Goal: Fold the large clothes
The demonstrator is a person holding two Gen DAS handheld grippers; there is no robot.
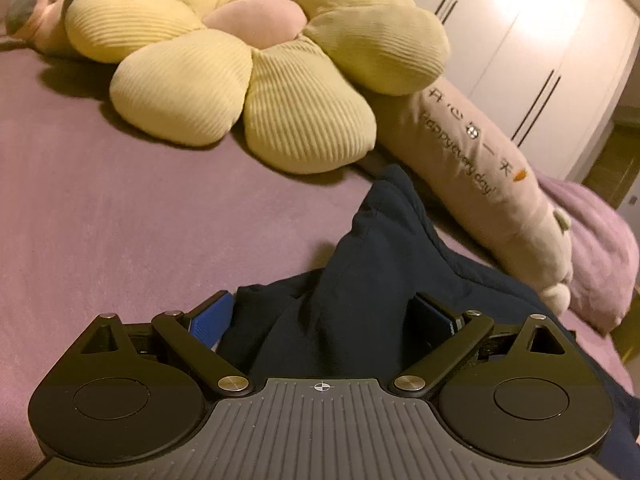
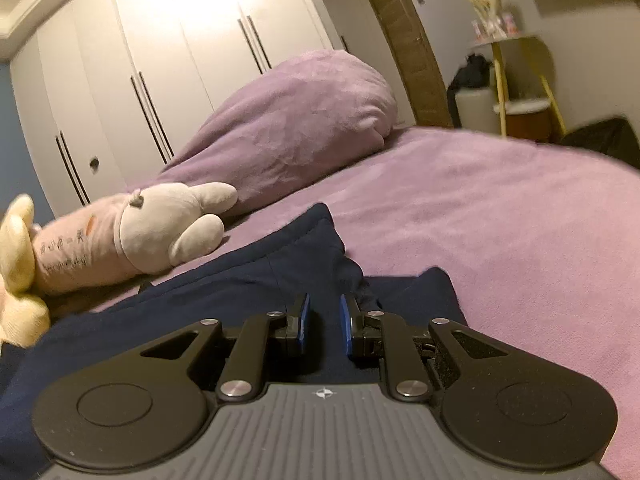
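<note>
A dark navy garment (image 1: 384,248) lies bunched on the purple bed (image 1: 120,200). In the left wrist view my left gripper (image 1: 324,320) has its blue-padded fingers (image 1: 212,316) wide apart with a fold of the navy cloth rising between them; the jaws do not press it. In the right wrist view the navy garment (image 2: 248,272) spreads under and ahead of my right gripper (image 2: 324,320). Its blue pads (image 2: 305,320) stand a narrow gap apart over the cloth, and I cannot tell whether they pinch any.
A yellow flower cushion (image 1: 240,64) and a long pink plush toy (image 1: 480,168) lie beyond the garment. The plush (image 2: 132,232) and a purple pillow (image 2: 296,120) lie at the far side. White wardrobes (image 2: 168,52) stand behind. A shelf stand (image 2: 520,84) is at right.
</note>
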